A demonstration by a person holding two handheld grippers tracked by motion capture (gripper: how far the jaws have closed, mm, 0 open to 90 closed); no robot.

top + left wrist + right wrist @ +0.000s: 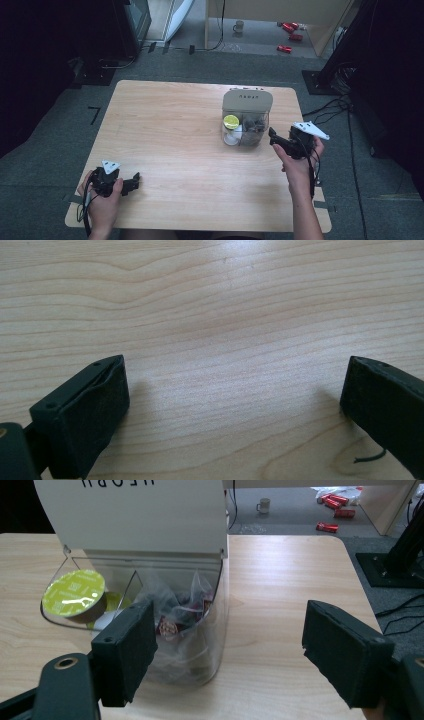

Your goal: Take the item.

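Observation:
A clear plastic container (246, 126) with a raised beige lid (247, 100) stands on the wooden table (175, 130), right of centre. Inside it lie a green-topped capsule (74, 593) and a clear bag of small dark items (180, 617). My right gripper (273, 136) is open just right of the container, at about its height, jaws pointing at it; in the right gripper view the container's right corner (210, 645) sits between the jaws, nearer the left one. My left gripper (134, 181) rests open low over bare wood (225, 365) near the table's front left corner.
On the floor beyond the table are a mug (239, 26) and several red cans (290, 30). Dark equipment stands (330, 75) and cables (330, 107) lie to the right of the table. A thin dark wire scrap (370, 457) lies on the wood by the left gripper.

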